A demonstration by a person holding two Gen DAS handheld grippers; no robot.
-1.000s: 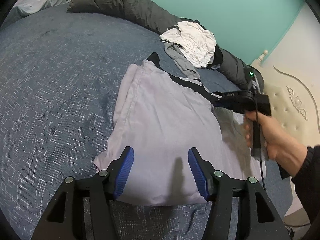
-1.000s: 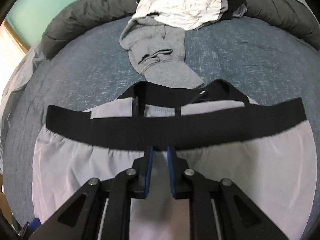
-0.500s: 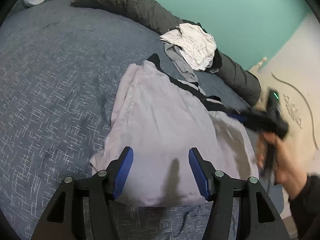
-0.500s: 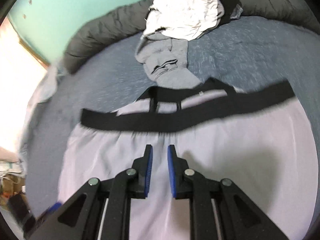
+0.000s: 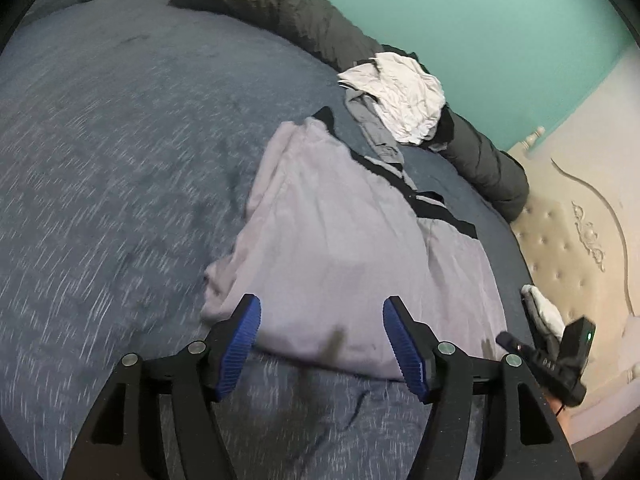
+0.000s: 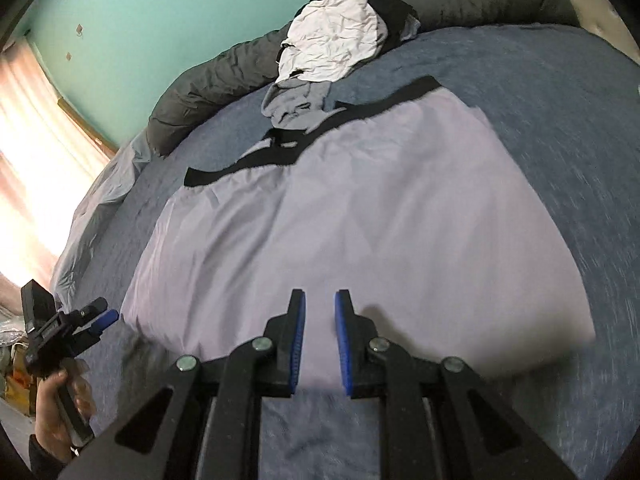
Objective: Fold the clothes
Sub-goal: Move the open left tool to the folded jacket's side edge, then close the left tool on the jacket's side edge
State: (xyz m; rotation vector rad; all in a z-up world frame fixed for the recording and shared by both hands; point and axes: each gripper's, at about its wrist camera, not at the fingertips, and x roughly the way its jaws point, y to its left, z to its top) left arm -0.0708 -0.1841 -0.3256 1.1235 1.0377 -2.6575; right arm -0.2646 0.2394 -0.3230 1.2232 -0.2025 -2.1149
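- While your right gripper (image 6: 320, 340) was hovering over the black waistband (image 6: 304, 148) a second ago, it is now hanging over the near hem of the pale lilac shorts (image 6: 360, 220), jaws narrowly parted and empty.
- Your left gripper (image 5: 322, 346) is spreading its jaws wider than before, nothing between them, poised over the shorts' near corner (image 5: 340, 260).
- Lying flat on the blue bedspread (image 5: 120, 160), the shorts are resting well short of the white and grey clothes pile (image 5: 400, 96) against the dark rolled duvet (image 5: 280, 8).
- Your left-wrist view alone is showing the cream tufted headboard (image 5: 580, 220); the right-wrist view alone is showing the bright curtained window (image 6: 28, 140) and your left hand (image 6: 60, 408) around its handle.
- Motion blur is smearing the bedspread in both views, and the right gripper's body is being cut off at the left-wrist view's lower right edge.
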